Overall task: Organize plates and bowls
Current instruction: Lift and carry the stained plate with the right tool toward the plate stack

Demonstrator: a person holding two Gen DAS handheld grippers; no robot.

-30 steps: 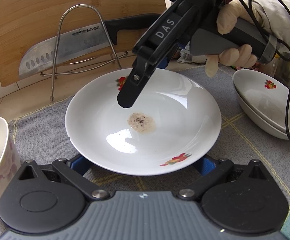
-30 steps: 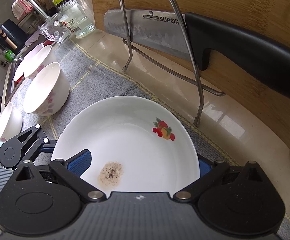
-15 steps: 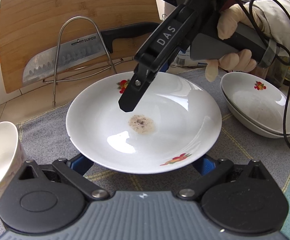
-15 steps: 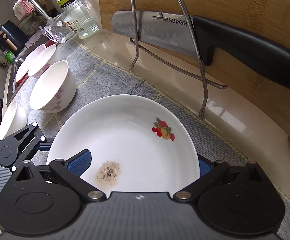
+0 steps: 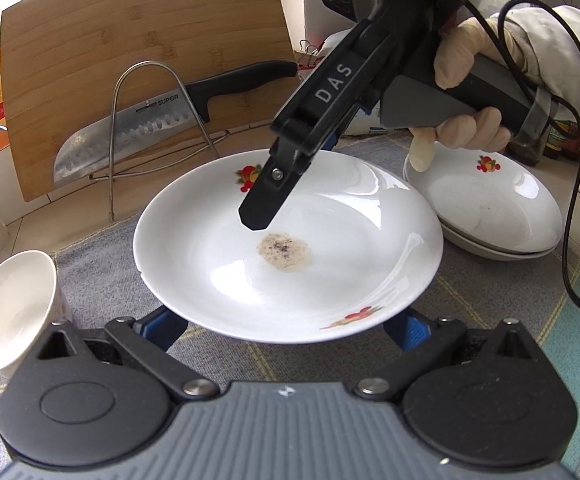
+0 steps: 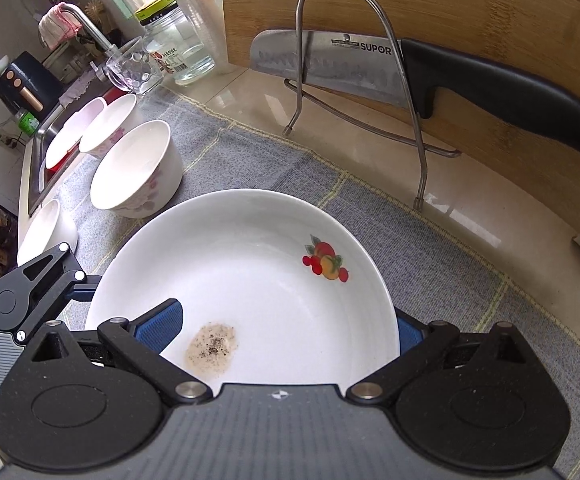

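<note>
A white plate (image 5: 342, 220) with fruit motifs and a brown speckled stain is held up off the grey mat (image 5: 101, 248). My right gripper (image 5: 265, 216) reaches in from the upper right and is shut on its far wall, one finger inside the dish and the other underneath. In the right wrist view the same plate (image 6: 265, 280) fills the space between the right gripper (image 6: 285, 328) pads. My left gripper (image 5: 285, 324) is open, its blue pads under the plate's near rim. The left gripper (image 6: 69, 284) also shows at the left edge of the right wrist view.
Two stacked plates (image 5: 486, 216) sit to the right and a bowl (image 5: 9, 308) to the left. A wire rack (image 6: 354, 80) with a knife (image 6: 450, 76) leans on a cutting board (image 6: 470, 8). Several bowls (image 6: 137, 168) stand near the sink (image 6: 37, 176), with a glass (image 6: 129, 68) behind.
Both grippers and the plate moved together, up and back from the knife rack. The stacked plates came further into the left wrist view. Neither gripper's jaws changed.
</note>
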